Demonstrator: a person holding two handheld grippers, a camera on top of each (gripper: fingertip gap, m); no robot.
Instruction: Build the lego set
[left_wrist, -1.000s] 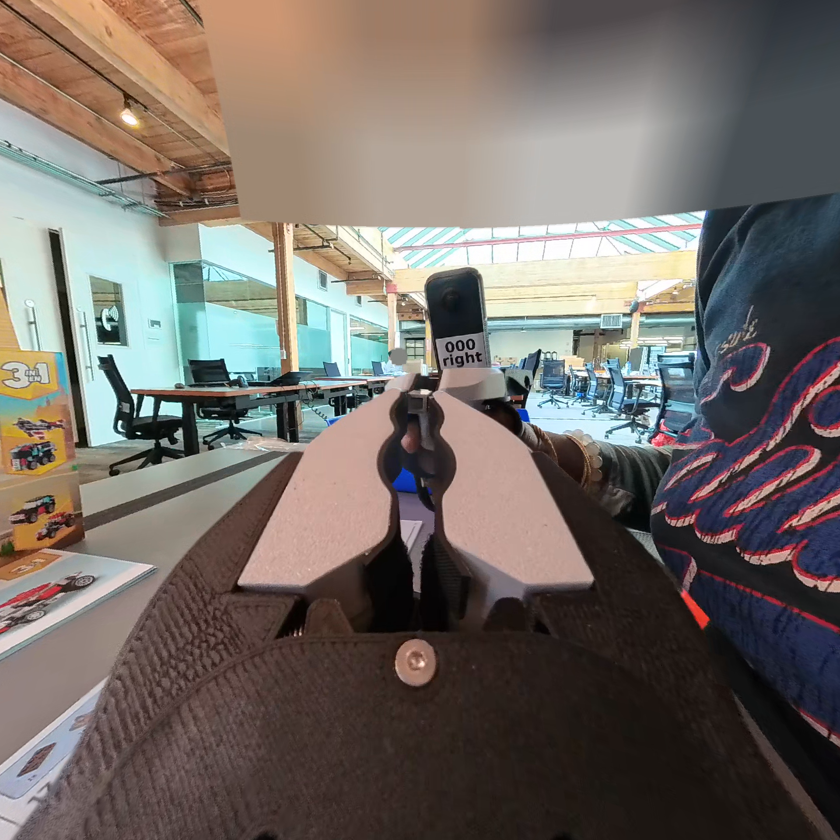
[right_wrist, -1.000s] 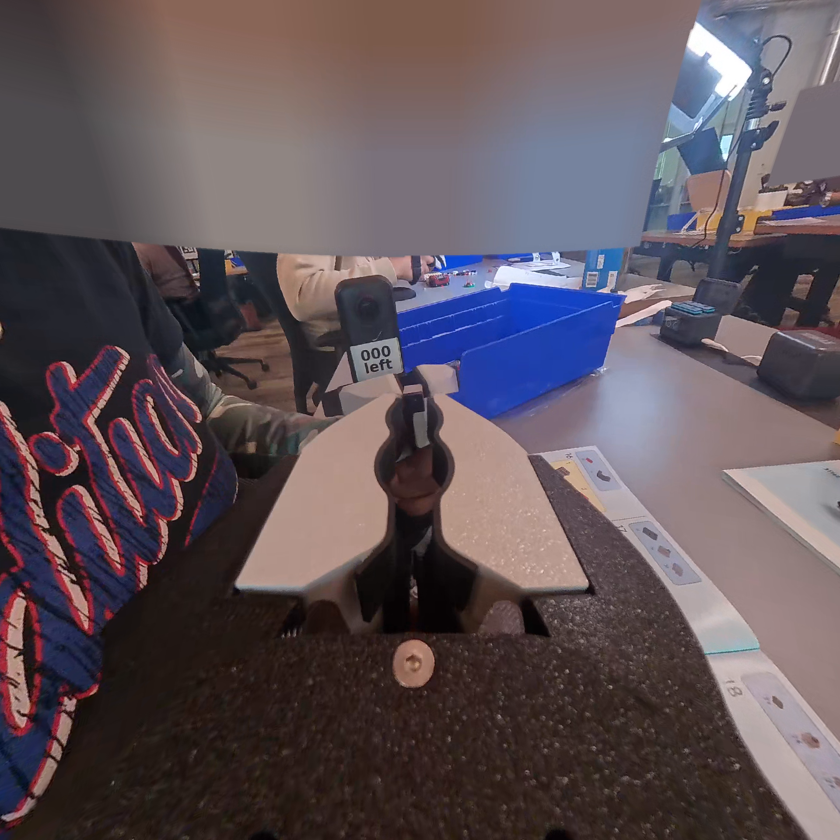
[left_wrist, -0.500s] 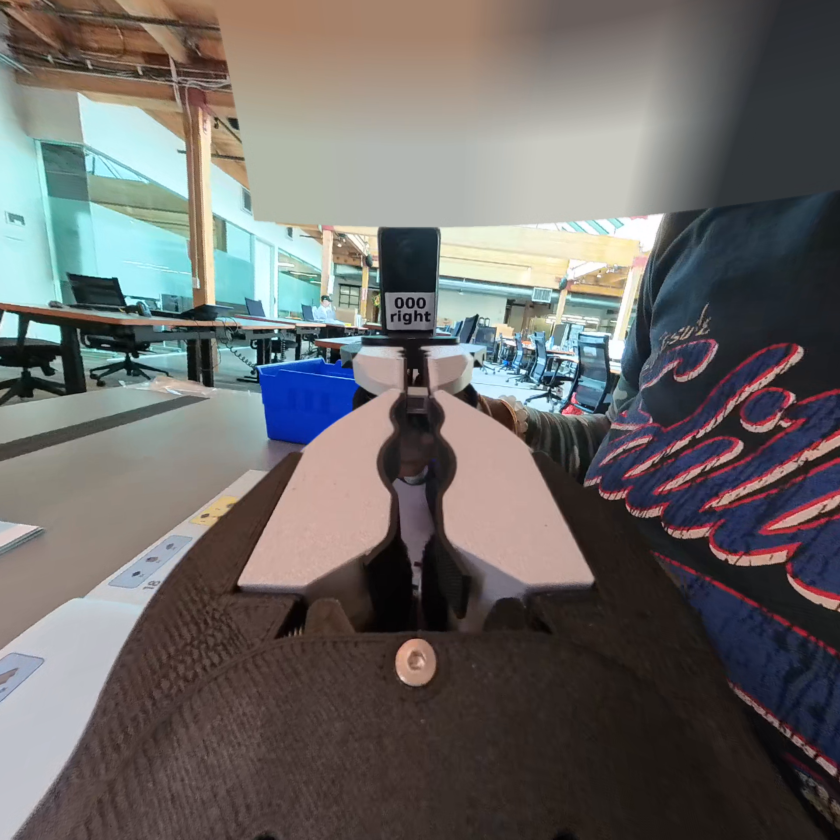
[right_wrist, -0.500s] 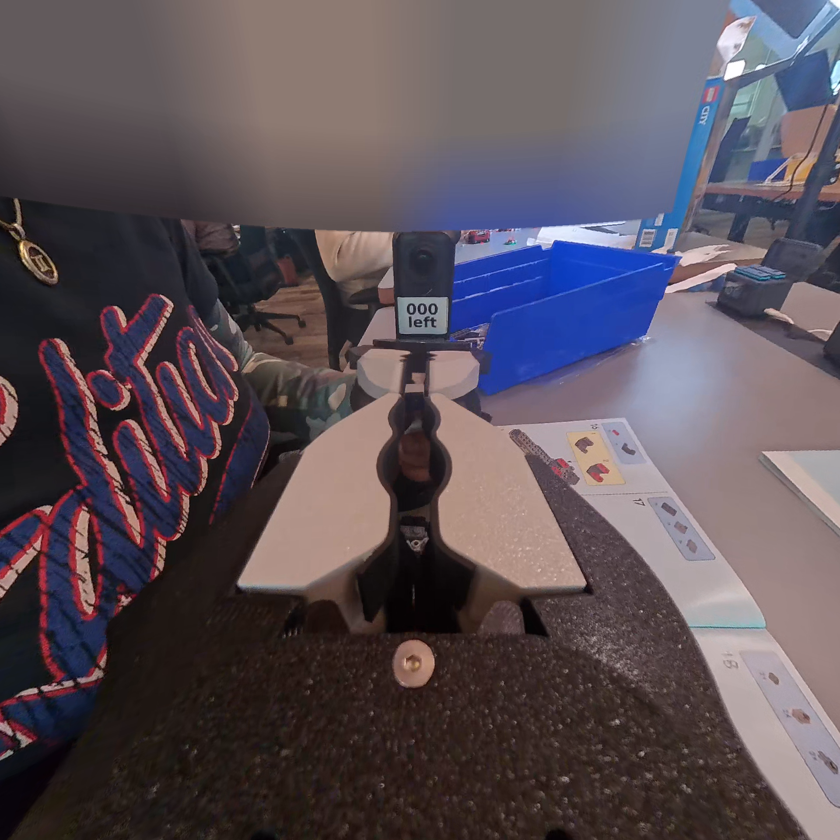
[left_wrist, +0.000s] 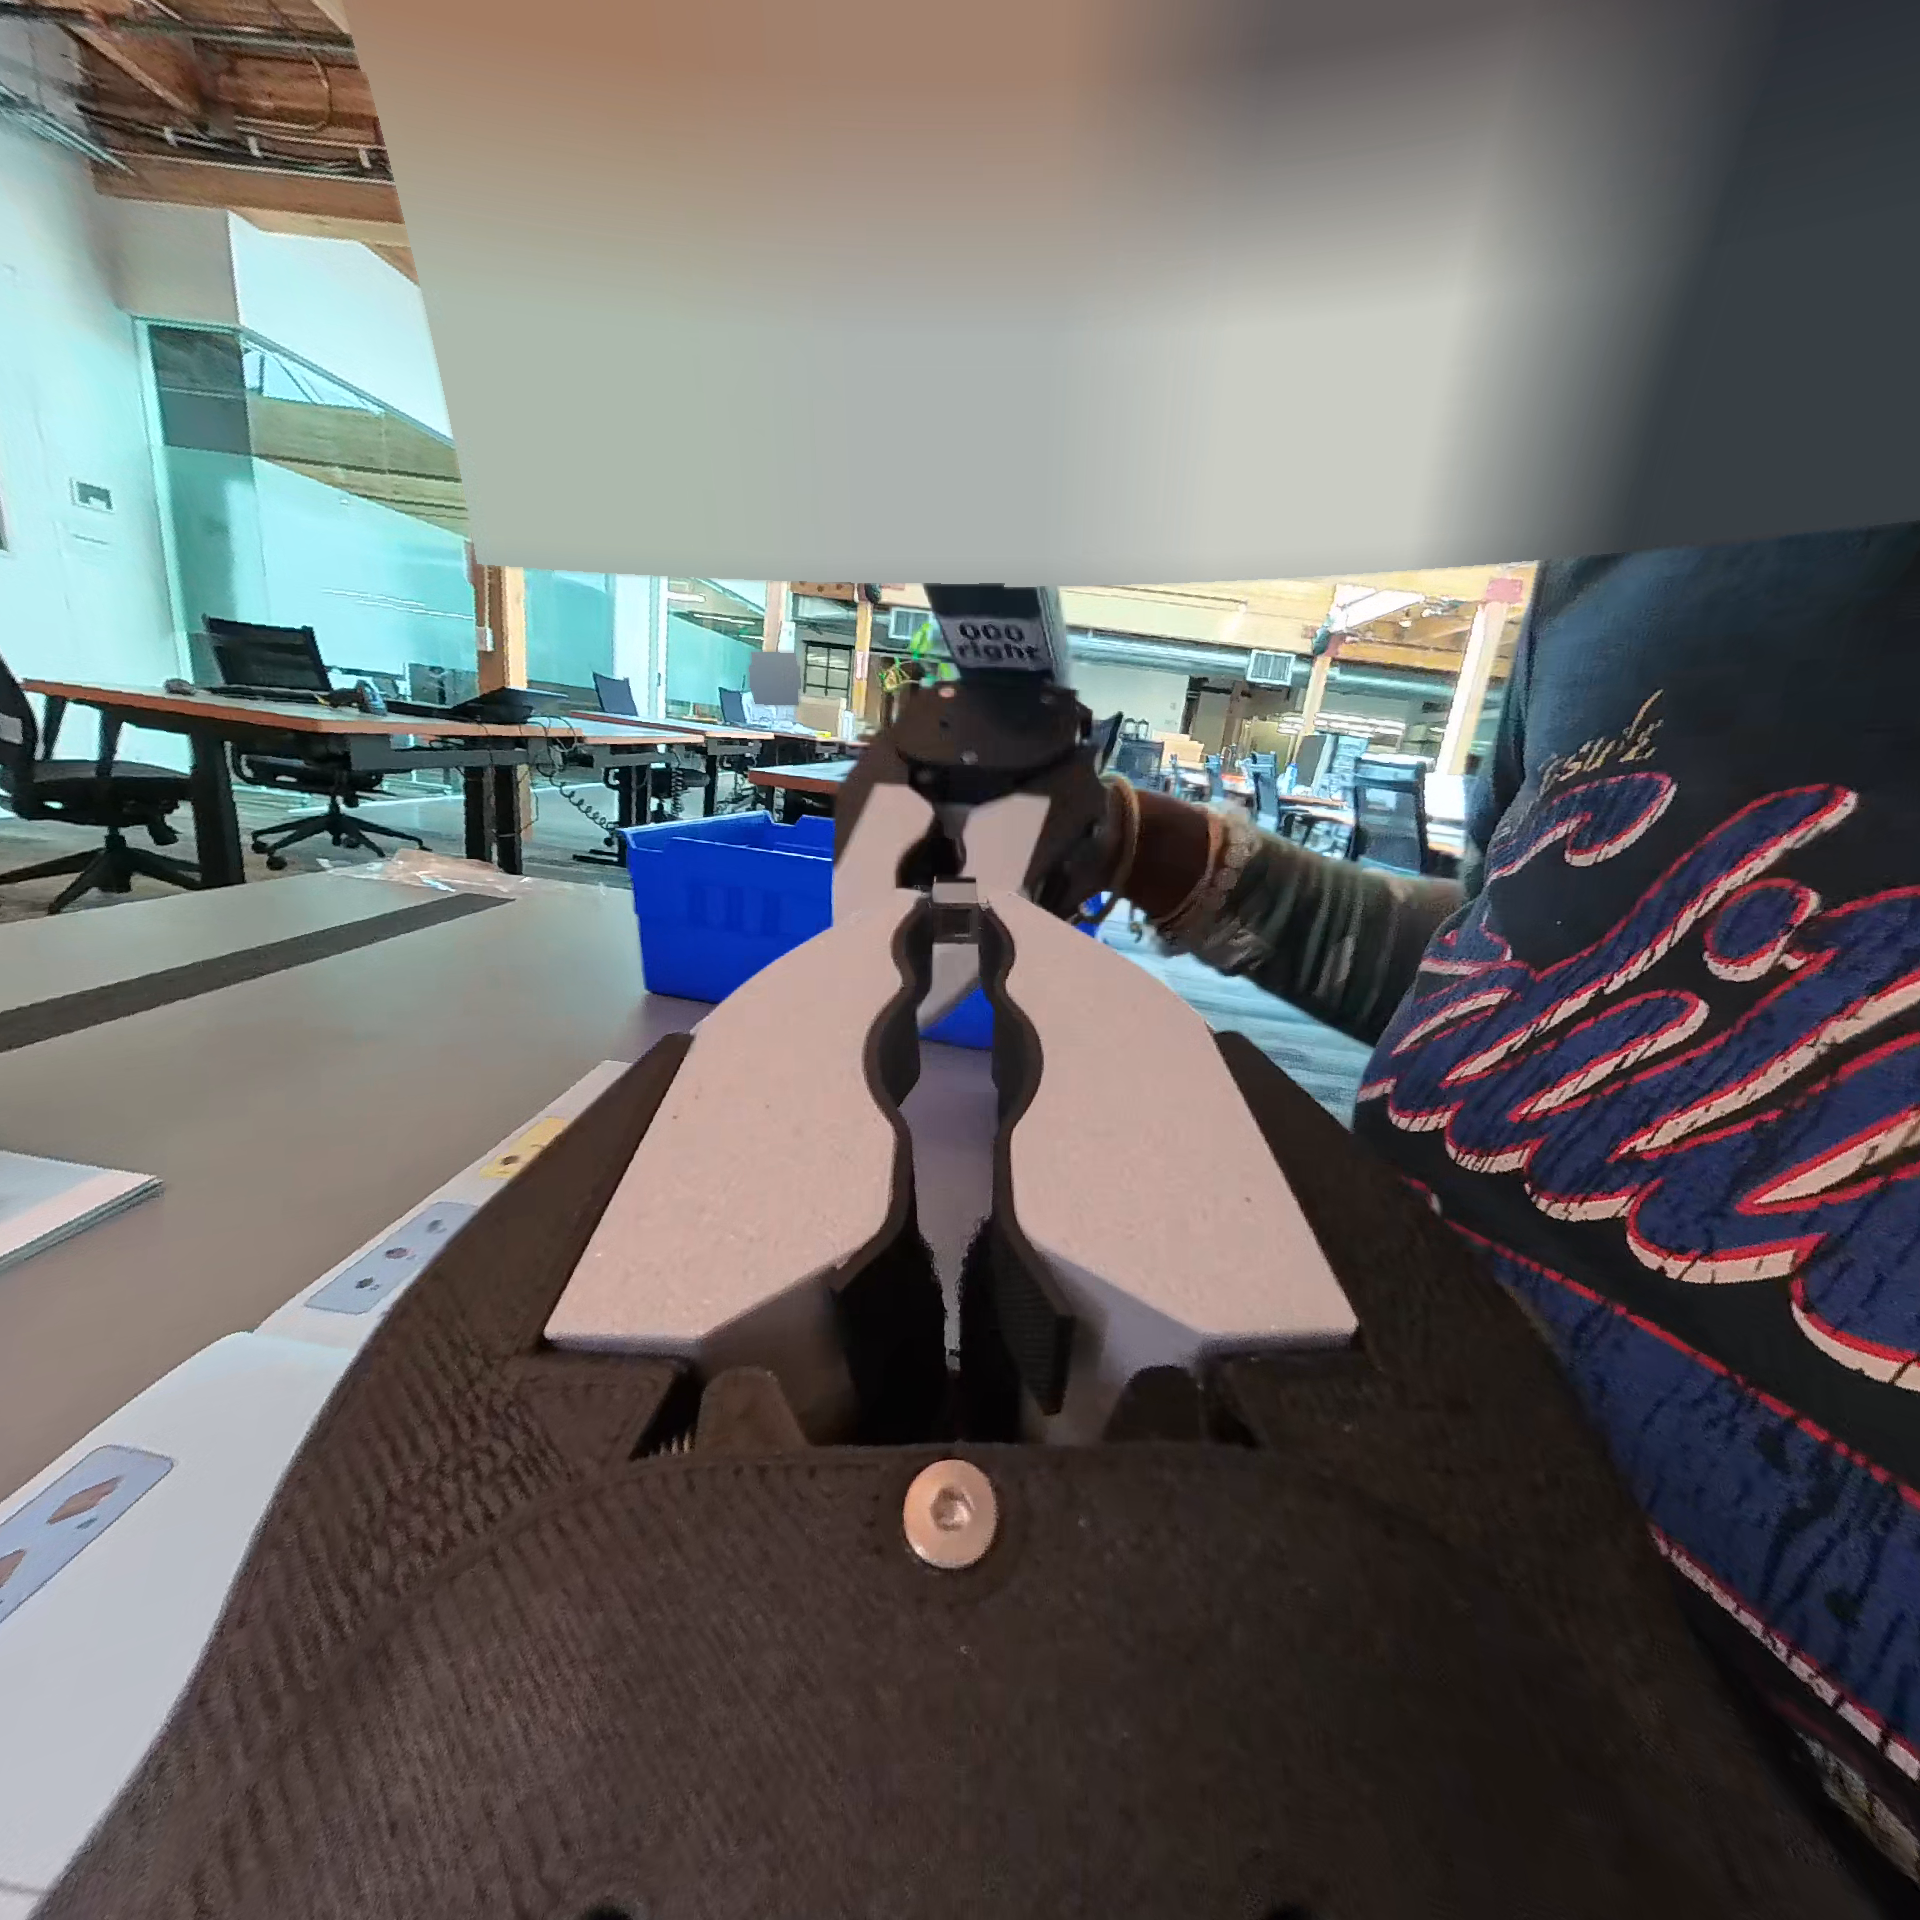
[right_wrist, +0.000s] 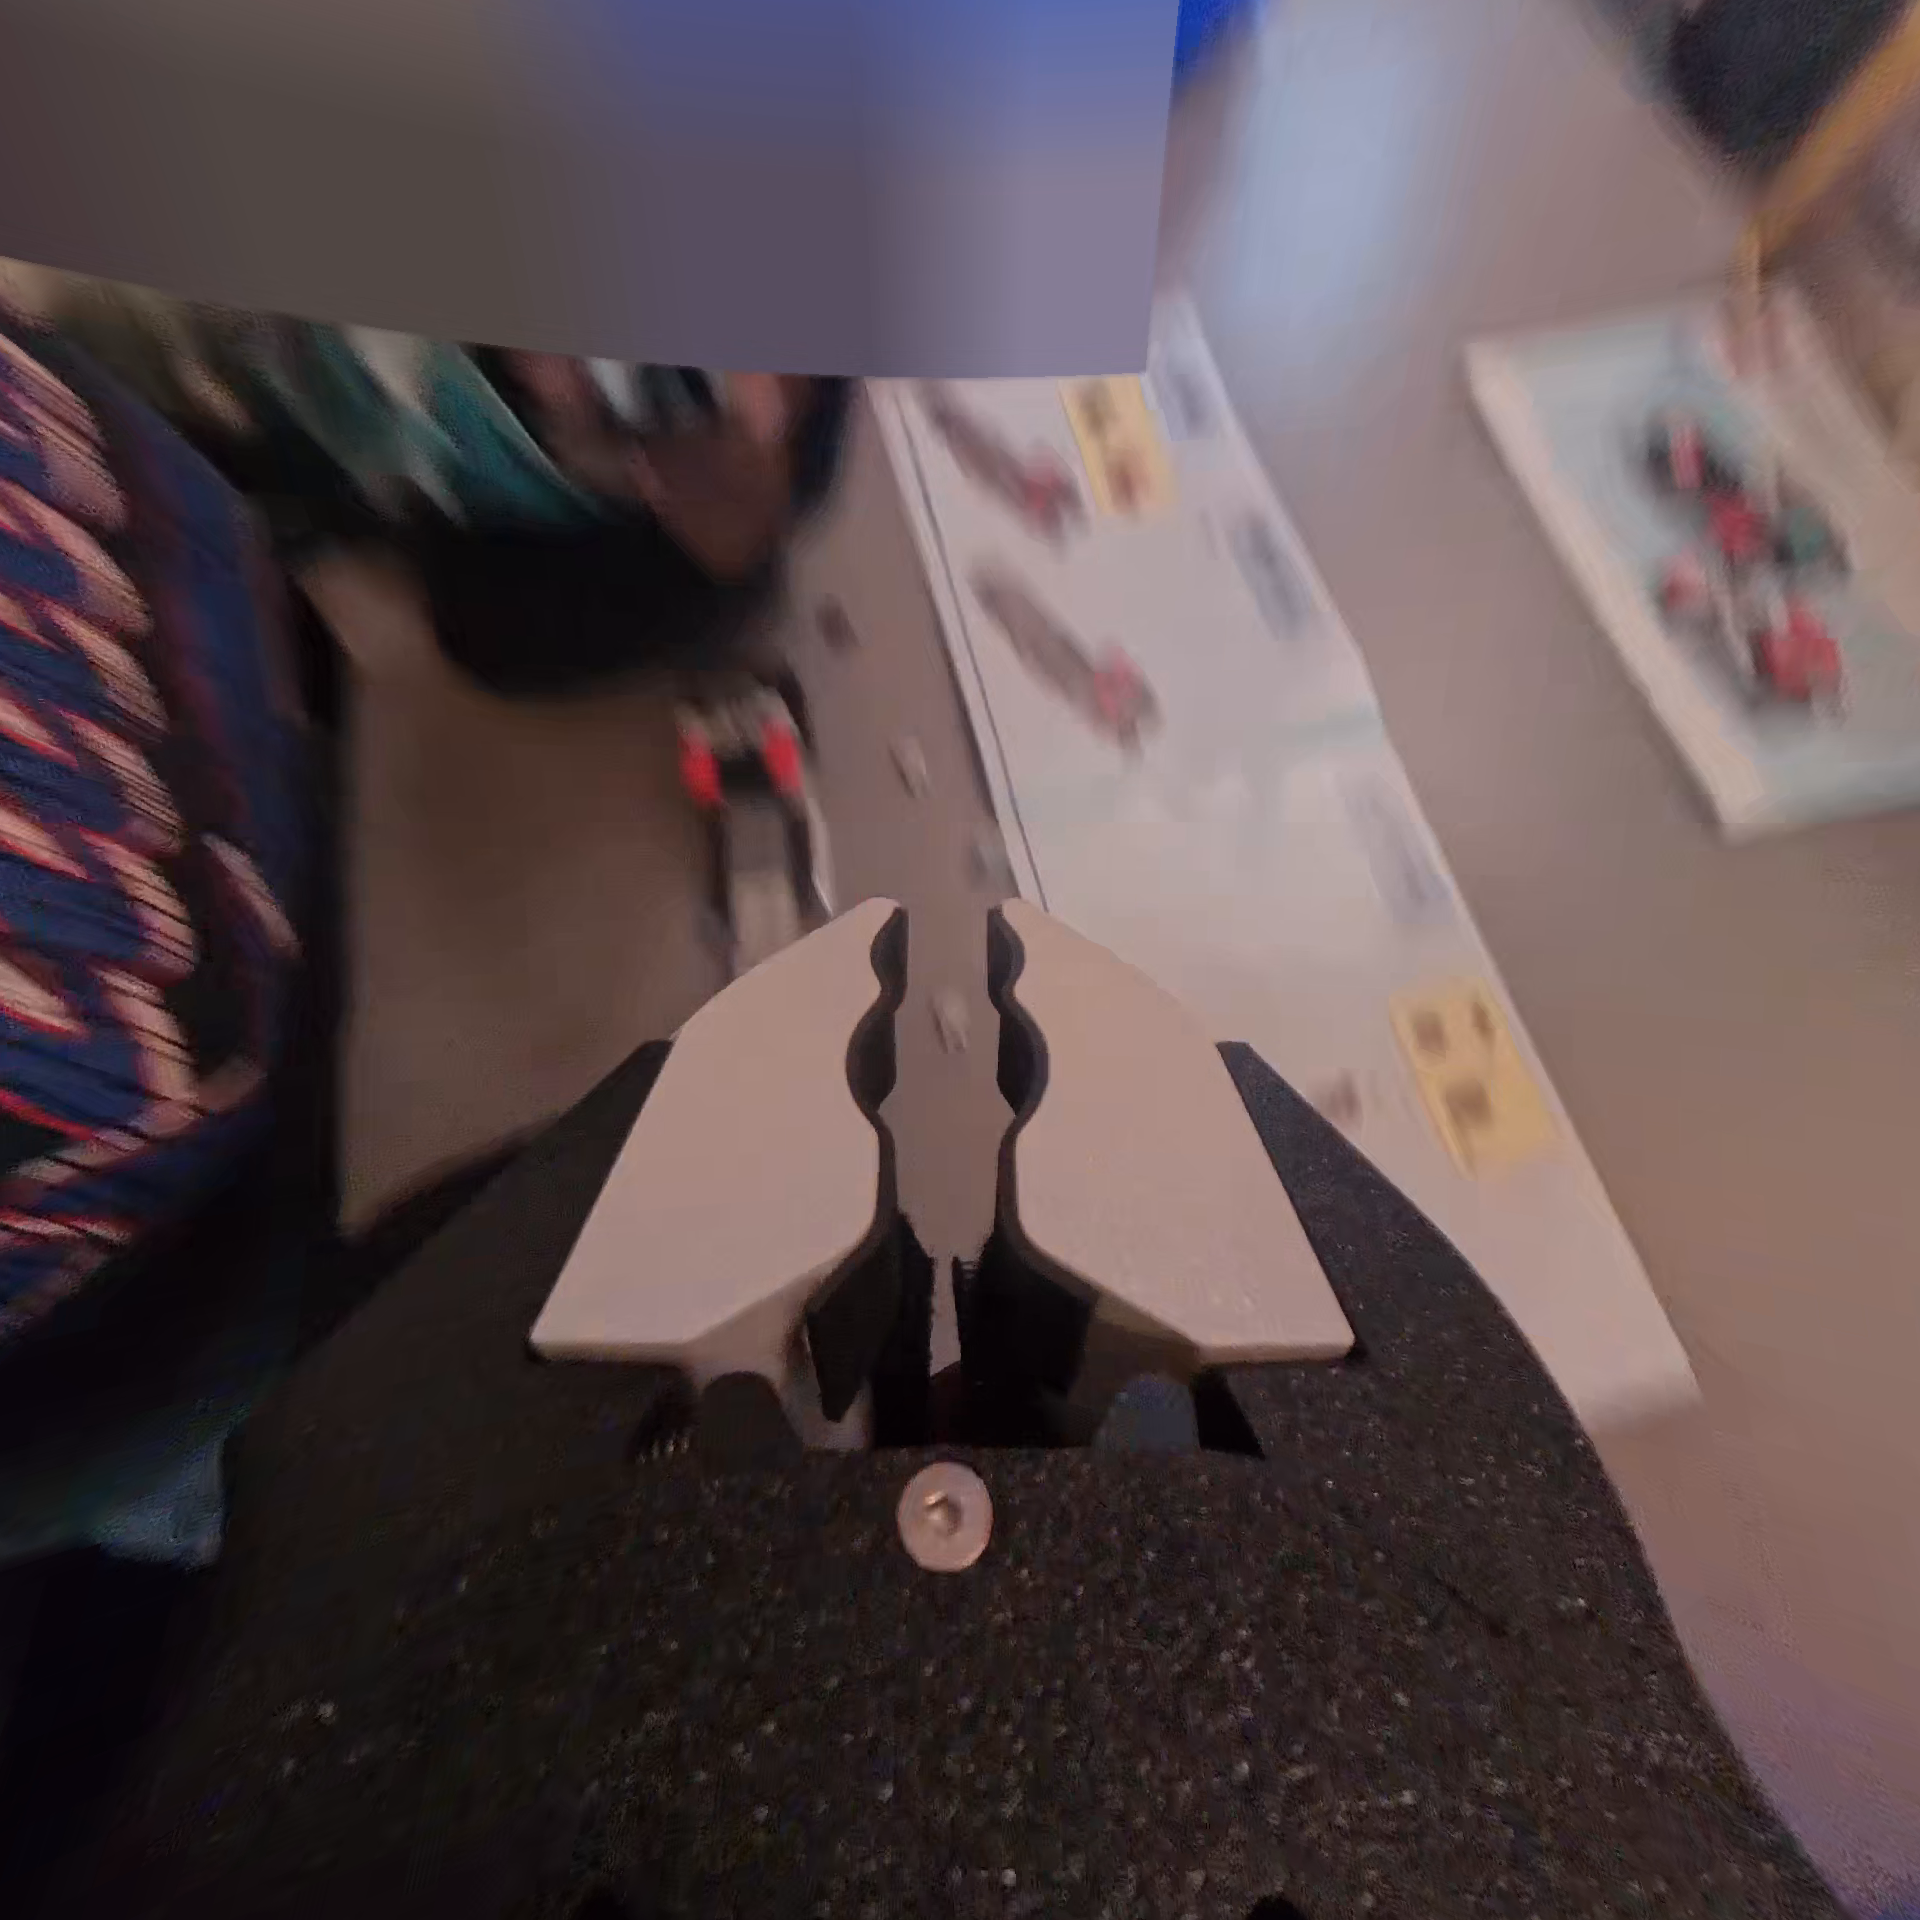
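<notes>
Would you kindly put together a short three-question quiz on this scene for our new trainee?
1. True or false: the right gripper is holding a brick.
2. Which colour is the bin on the table beyond the left gripper? A red, B blue, C green.
3. Fill the gap: the left gripper is shut on a small ___ piece at its tips.

Key
1. False: its jaws stand apart with nothing between them.
2. B.
3. grey.
</notes>
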